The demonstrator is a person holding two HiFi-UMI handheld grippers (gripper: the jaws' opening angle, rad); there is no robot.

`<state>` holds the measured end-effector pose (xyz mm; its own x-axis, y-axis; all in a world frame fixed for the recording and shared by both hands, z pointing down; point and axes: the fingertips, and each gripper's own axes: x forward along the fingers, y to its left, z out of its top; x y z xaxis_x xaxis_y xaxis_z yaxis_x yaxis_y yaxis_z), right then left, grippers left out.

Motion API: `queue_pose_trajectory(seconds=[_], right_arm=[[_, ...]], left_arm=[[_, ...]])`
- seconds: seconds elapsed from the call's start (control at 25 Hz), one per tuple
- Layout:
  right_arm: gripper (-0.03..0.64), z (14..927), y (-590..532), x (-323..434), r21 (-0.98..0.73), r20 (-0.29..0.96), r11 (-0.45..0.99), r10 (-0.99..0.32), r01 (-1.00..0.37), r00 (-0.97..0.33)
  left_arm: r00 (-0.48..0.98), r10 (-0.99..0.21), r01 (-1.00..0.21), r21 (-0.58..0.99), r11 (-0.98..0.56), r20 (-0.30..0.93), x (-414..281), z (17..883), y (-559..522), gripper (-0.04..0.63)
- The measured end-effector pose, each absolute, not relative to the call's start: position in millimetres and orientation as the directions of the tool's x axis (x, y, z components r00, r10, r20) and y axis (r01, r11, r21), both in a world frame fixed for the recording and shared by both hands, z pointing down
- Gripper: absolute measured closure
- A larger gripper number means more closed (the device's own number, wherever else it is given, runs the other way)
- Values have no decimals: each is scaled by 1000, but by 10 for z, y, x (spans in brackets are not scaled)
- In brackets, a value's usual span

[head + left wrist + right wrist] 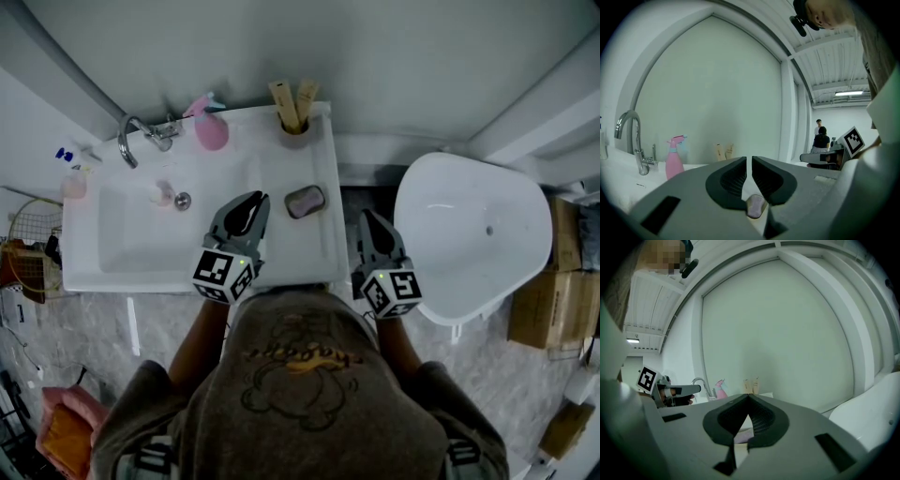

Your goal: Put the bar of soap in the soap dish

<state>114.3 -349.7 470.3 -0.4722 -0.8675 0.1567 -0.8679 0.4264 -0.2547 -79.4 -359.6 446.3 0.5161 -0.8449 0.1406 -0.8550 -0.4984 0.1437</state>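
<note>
Head view, with both gripper views. The bar of soap (304, 202), mauve, lay at the centre of the frame on the white worktop (323, 150) to the right of the basin (131, 239). A dark rim read as the soap dish (323, 193) ran all round it. By this reading the bar was already seated in the dish and the placing itself was done; only drawing the grippers clear was left. The left gripper (249, 208) was just left of the dish and apart from it, its pads nearly together with a narrow slit between them and nothing clamped. In its own view the mauve bar showed below the jaws, on the worktop and not held. The right gripper (367, 220) was right of the worktop's edge, beside the toilet (469, 234), with its jaws together and empty. As for writing, each marker cube (223, 272) bore only black-and-white square patterns, and the gold script on the person's shirt (300, 361) could not be read. No label was legible on the pink spray bottle (210, 129).
</note>
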Motion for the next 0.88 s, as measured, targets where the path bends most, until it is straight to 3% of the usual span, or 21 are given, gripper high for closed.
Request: queue_pose_trajectory(seconds=[0.16, 0.88], right_arm=[[615, 4746, -3461, 1143, -234, 168, 427, -867, -873, -469], [618, 4827, -3410, 1225, -215, 185, 417, -870, -883, -456]], left_arm=[[504, -849, -861, 161, -482, 157, -794, 4555, -3614, 591], [483, -856, -873, 175, -456, 182, -864, 4677, -3581, 591]])
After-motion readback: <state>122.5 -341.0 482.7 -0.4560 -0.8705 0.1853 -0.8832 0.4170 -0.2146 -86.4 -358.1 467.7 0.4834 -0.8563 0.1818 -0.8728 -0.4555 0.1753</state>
